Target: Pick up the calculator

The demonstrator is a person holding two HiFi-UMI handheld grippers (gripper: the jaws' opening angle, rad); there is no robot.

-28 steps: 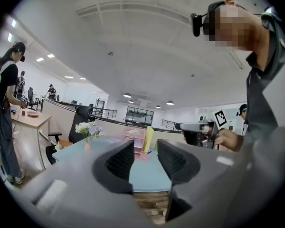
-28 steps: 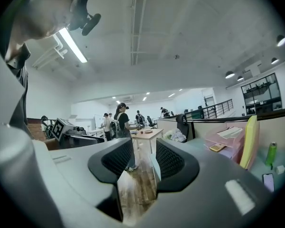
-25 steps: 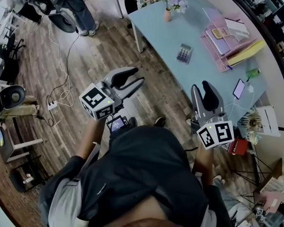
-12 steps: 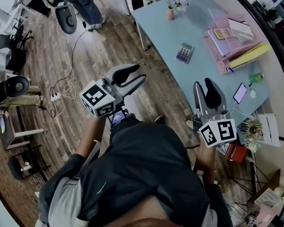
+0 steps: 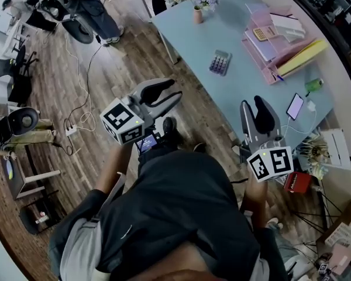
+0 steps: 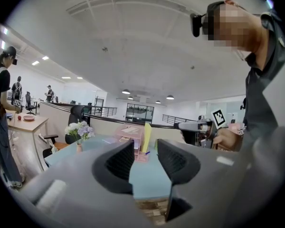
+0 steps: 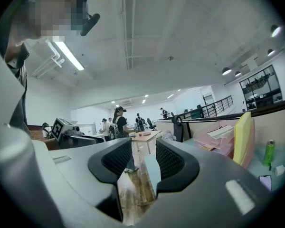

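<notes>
A: Change?
B: Table [image 5: 234, 92] sits slightly closer to left gripper [image 5: 172, 91]. Calculator [image 5: 220, 62] lies on it, near its front edge.
A: Jaws?
B: Left and right gripper [image 5: 253, 102] both spread, empty. Reach and grasp remain.

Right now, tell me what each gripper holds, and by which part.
Nothing. The left gripper and right gripper both have jaws apart and empty; the calculator lies untouched on the table.

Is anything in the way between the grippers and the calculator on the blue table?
Nothing visible is. The calculator lies alone on a bare stretch of the blue table, with only tabletop and floor between it and the left gripper and right gripper. Both are open and empty.
</notes>
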